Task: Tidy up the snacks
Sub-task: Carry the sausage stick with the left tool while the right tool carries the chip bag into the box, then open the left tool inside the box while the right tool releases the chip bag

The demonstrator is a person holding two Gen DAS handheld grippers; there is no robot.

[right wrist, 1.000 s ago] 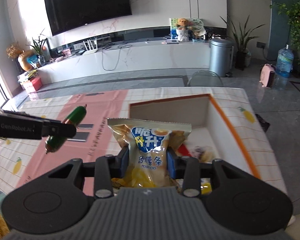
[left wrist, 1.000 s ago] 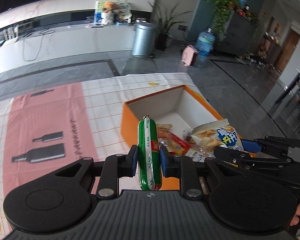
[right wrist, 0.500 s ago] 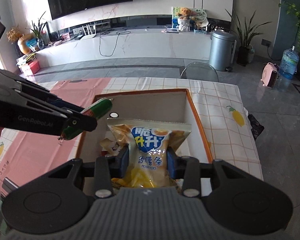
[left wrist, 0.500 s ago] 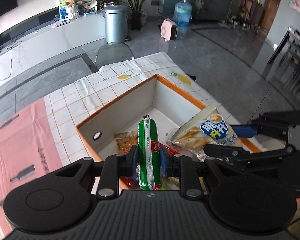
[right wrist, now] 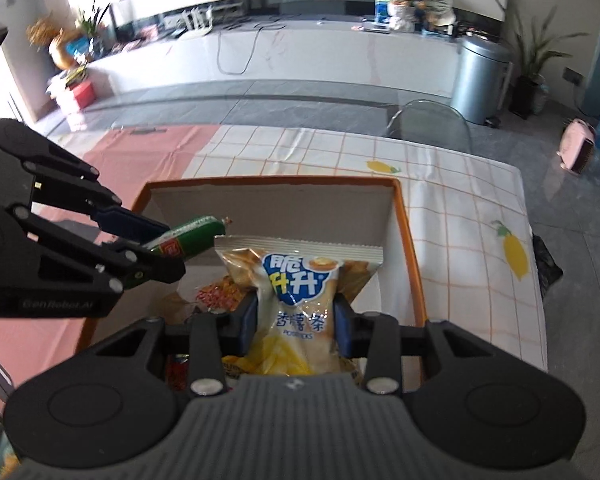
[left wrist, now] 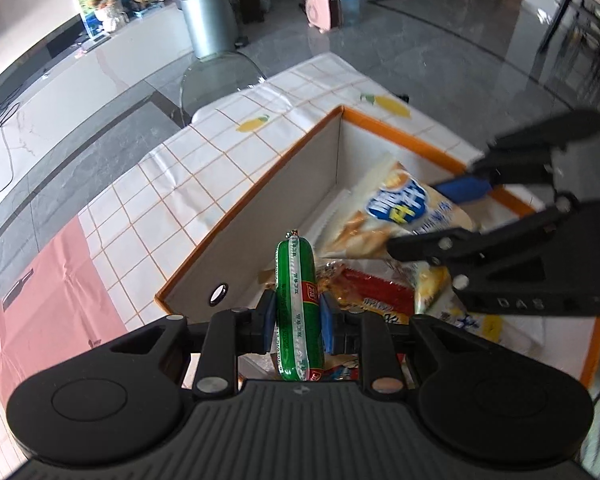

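My left gripper [left wrist: 296, 322] is shut on a green sausage stick [left wrist: 296, 300] and holds it over the near end of the orange-rimmed box [left wrist: 400, 128]. My right gripper [right wrist: 296, 320] is shut on a yellow chip bag [right wrist: 296, 292] with blue lettering, held over the same box [right wrist: 404, 216]. In the left wrist view the bag [left wrist: 404, 208] hangs above the box's middle. In the right wrist view the sausage [right wrist: 188, 236] sits just left of the bag. Several snack packets [left wrist: 376, 288] lie in the box bottom.
The box stands on a table with a white checked cloth [left wrist: 204, 176] and a pink mat [left wrist: 40, 304]. A clear chair back [left wrist: 216, 80] stands beyond the far table edge. A grey bin [left wrist: 208, 20] is on the floor farther off.
Both grippers have moved forward and lower over the box, still holding their snacks. The sausage and the chip bag are now closer together above the box interior.
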